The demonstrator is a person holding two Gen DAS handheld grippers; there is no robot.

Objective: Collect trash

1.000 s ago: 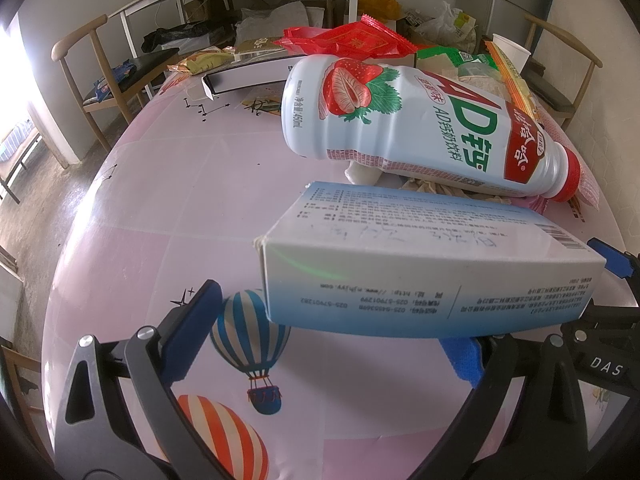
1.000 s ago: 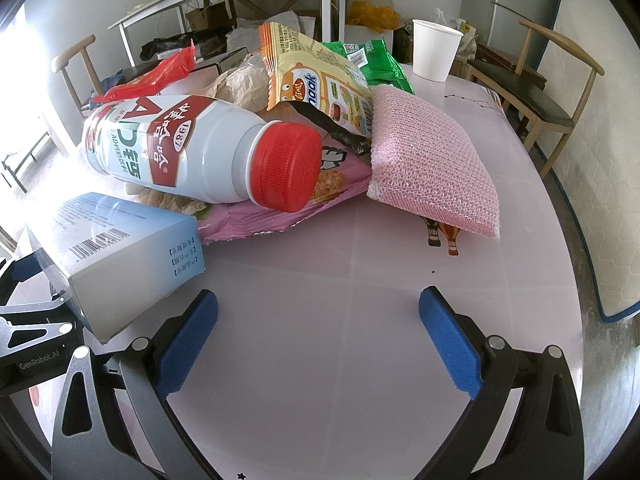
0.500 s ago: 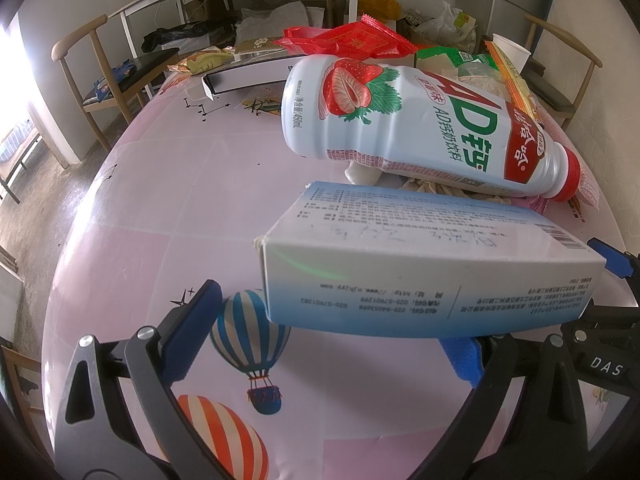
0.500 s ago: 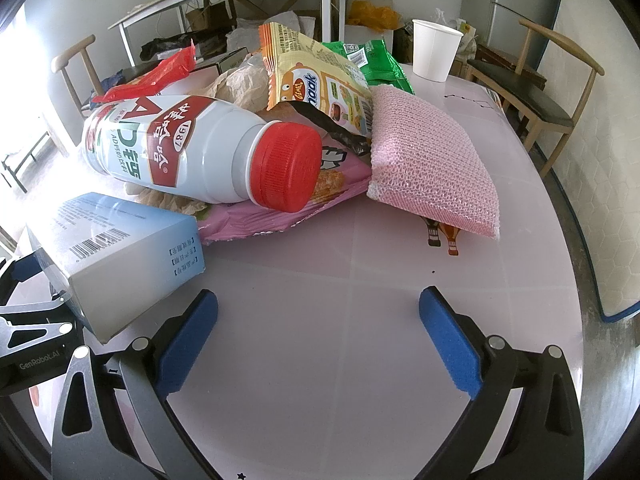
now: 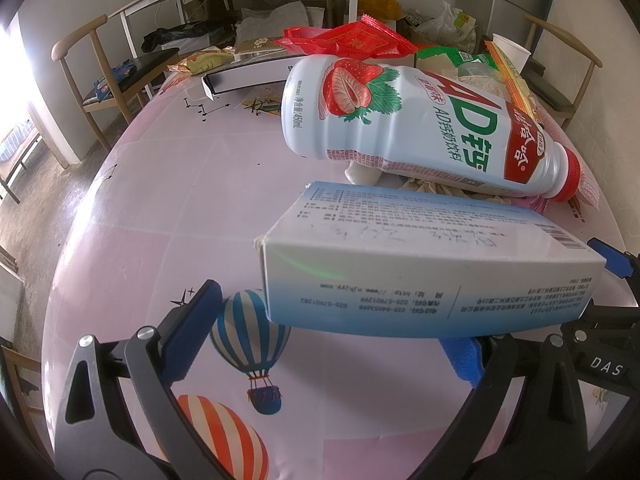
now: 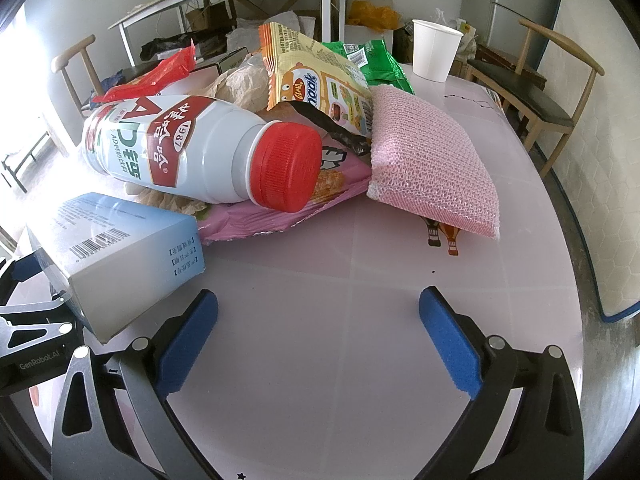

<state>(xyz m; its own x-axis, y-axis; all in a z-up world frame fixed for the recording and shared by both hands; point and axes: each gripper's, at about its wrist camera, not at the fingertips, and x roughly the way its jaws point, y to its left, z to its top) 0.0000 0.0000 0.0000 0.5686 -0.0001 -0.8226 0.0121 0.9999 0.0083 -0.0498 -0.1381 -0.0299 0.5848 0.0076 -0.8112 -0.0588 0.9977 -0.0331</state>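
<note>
My left camera sits low over the table [image 5: 160, 200], looking along my fingers, close to the box [image 5: 420, 272]. My right camera looks from the opposite end of the box [image 6: 120, 256], facing the bottle [image 6: 208, 152] cap-on. Both views share box, bottle [image 5: 400, 128] and wrappers.

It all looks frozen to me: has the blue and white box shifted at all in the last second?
No. In the left wrist view the blue and white box keeps the same overlap with the striped balloon print on the table.
</note>
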